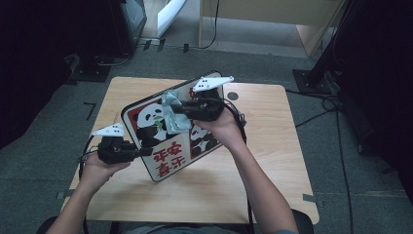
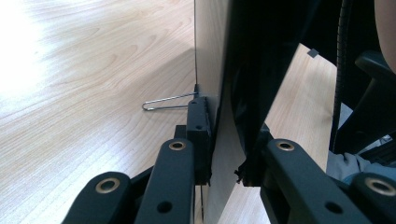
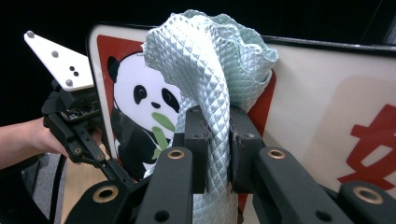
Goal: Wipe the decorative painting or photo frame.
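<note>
My left gripper clamps the panda board edge at 8 o'clock, held tilted; my right gripper pinches the mint cloth against its face, 12 o'clock.

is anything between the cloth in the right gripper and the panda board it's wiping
Nothing visible. The right gripper is shut on the pale green cloth, which bunches right against the printed face of the panda board. The left gripper clamps the board's edge, off to the side of the cloth.
</note>
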{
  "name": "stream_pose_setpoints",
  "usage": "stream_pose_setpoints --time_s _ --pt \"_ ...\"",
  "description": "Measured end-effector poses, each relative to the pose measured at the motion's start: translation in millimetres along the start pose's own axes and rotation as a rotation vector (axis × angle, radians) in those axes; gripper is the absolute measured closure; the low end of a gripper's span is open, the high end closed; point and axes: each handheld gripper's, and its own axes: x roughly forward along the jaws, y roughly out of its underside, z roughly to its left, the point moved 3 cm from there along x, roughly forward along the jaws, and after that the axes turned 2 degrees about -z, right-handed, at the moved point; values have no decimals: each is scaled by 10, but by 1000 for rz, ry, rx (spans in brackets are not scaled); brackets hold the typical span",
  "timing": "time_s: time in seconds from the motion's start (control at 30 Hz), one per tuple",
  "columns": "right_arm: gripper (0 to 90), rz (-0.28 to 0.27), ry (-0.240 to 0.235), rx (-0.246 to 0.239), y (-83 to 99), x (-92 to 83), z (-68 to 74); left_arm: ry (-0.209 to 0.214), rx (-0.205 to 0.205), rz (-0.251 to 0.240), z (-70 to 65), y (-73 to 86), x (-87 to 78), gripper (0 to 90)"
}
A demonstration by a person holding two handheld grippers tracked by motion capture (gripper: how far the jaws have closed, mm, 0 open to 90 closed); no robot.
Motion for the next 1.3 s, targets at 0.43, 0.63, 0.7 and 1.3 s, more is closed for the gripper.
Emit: stream_pose_setpoints --time_s 0.43,0.63,0.7,1.3 --pt "808 19 -14 3 121 47 4 -5 3 4 -10 6 -3 791" --pt "808 31 -16 5 169 52 -1 -4 2 4 -13 4 -2 790" --pt "808 33 -16 6 180 55 -1 -3 2 3 -10 3 -2 790" --pt "806 72 -1 20 385 90 14 13 11 9 5 -3 -1 783"
